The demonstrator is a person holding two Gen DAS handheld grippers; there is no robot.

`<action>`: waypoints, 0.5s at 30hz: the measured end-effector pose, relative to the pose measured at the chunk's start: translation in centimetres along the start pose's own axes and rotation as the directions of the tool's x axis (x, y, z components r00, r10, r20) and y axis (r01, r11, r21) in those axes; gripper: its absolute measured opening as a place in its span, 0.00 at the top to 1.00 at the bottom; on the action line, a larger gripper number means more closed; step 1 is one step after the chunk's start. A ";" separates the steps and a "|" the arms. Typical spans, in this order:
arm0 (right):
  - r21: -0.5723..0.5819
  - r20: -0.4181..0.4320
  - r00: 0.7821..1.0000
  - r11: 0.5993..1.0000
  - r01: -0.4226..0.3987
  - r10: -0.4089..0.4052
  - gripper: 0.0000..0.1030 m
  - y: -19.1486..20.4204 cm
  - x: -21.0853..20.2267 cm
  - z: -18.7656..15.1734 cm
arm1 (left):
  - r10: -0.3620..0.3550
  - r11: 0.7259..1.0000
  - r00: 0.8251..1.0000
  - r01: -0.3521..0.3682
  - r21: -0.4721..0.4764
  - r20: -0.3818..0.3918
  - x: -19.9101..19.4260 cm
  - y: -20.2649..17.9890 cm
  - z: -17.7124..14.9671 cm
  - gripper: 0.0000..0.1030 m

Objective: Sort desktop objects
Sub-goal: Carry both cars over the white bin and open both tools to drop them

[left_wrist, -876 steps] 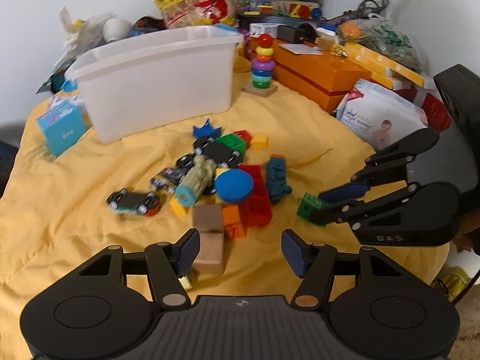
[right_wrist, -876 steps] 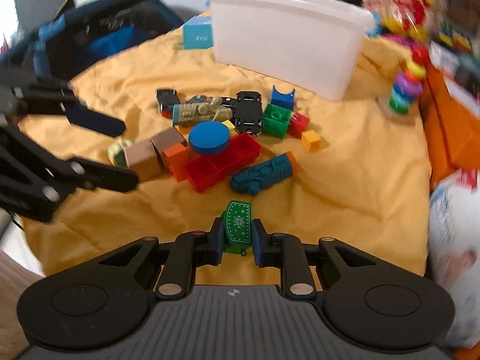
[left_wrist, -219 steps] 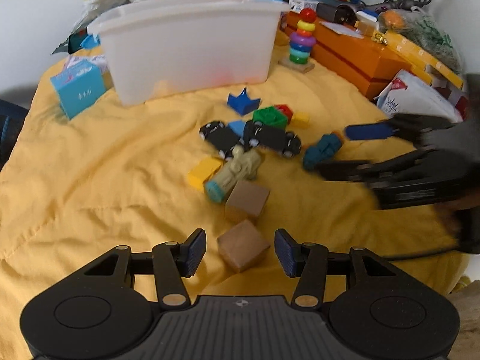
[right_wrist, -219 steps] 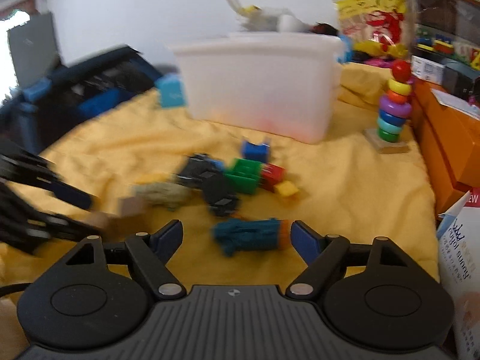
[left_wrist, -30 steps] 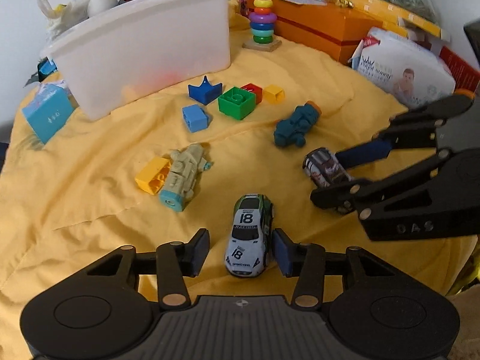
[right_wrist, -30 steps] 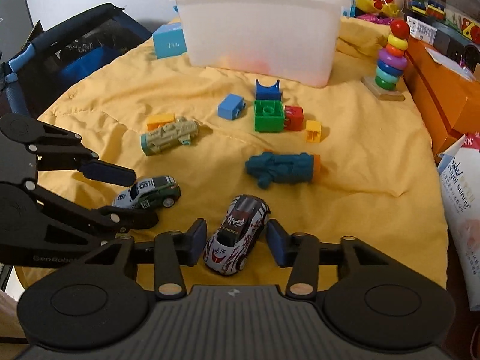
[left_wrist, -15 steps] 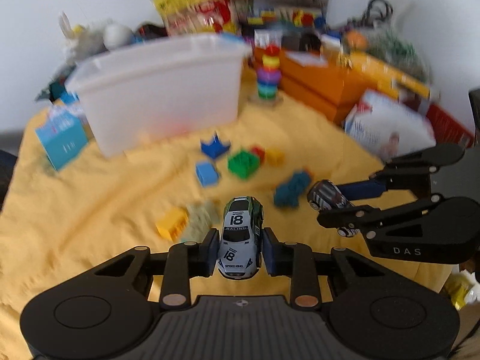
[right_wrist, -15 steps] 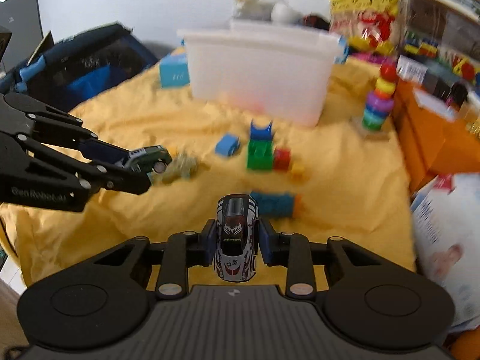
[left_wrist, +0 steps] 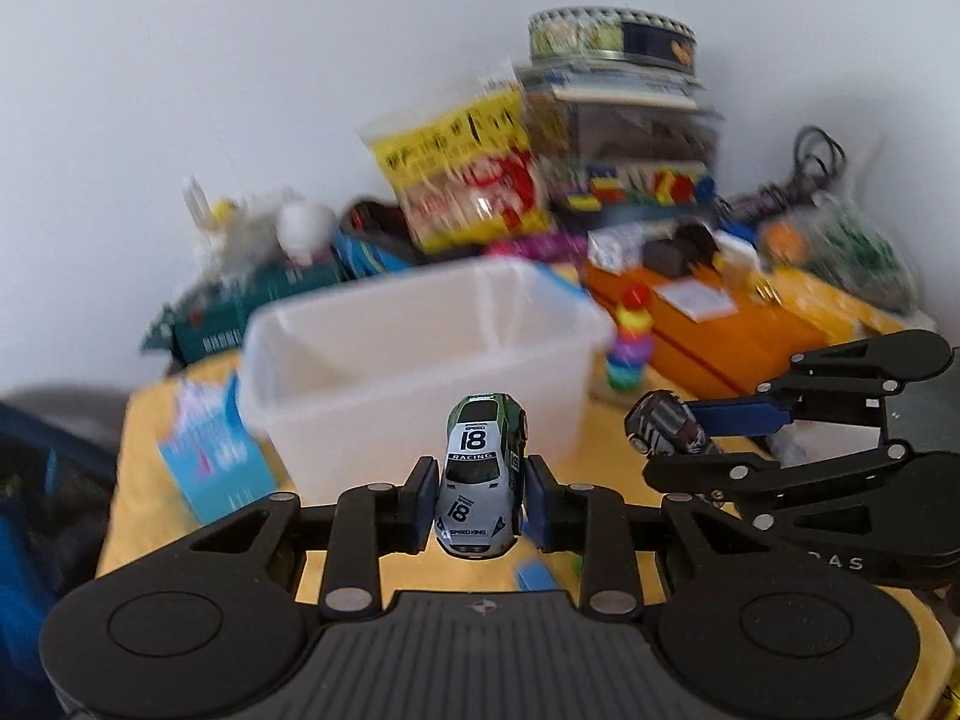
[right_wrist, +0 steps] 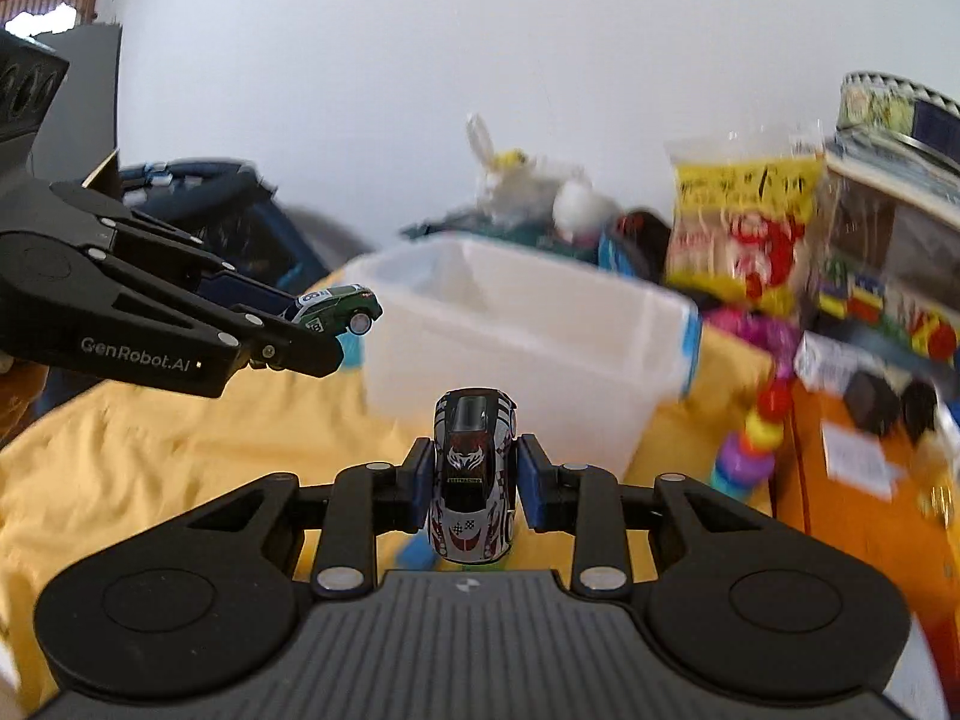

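My left gripper is shut on a green and white toy car numbered 18, held in the air in front of the white plastic bin. My right gripper is shut on a black, white and red toy car, also lifted, just short of the bin. Each wrist view shows the other gripper: the right one with its car to my right, the left one with the green car to my left. The bin's inside looks pale and blurred.
A yellow cloth covers the table. A ring-stacker toy and orange boxes stand right of the bin. A light blue box stands left of it. Bags and toy boxes pile behind. A blue brick lies below my left gripper.
Both grippers have risen and moved forward toward the bin, each still holding its car. The loose toys on the cloth have dropped out of view.
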State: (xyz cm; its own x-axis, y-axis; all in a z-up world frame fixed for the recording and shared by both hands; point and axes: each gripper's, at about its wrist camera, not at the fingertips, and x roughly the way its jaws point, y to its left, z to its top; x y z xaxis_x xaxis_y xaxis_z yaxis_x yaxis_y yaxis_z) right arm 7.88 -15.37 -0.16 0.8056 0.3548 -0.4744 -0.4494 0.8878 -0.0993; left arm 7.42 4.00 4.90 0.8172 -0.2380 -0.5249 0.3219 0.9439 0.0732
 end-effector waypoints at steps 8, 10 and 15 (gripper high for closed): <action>0.005 0.084 0.993 0.997 0.081 -0.081 0.68 -2.6 6.4 5.4 | 0.133 0.991 0.988 -0.133 -0.004 0.074 6.1 4.3 5.6 0.67; 0.001 0.081 0.991 0.994 0.111 -0.111 0.68 -3.0 7.7 6.2 | 0.169 0.985 0.982 -0.170 0.004 0.082 7.6 4.9 6.1 0.66; 0.041 0.073 0.982 0.984 0.172 -0.175 0.49 -3.8 8.3 5.9 | 0.164 0.974 0.986 -0.158 -0.161 0.028 8.2 6.3 5.6 0.49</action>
State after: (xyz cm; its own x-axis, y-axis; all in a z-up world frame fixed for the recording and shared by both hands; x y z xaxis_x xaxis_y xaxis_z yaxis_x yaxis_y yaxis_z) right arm 18.54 -14.08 1.42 0.8978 0.2149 -0.3844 -0.2879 0.9469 -0.1430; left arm 18.82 6.74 5.84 0.8719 -0.0858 -0.4822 0.1076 0.9940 0.0177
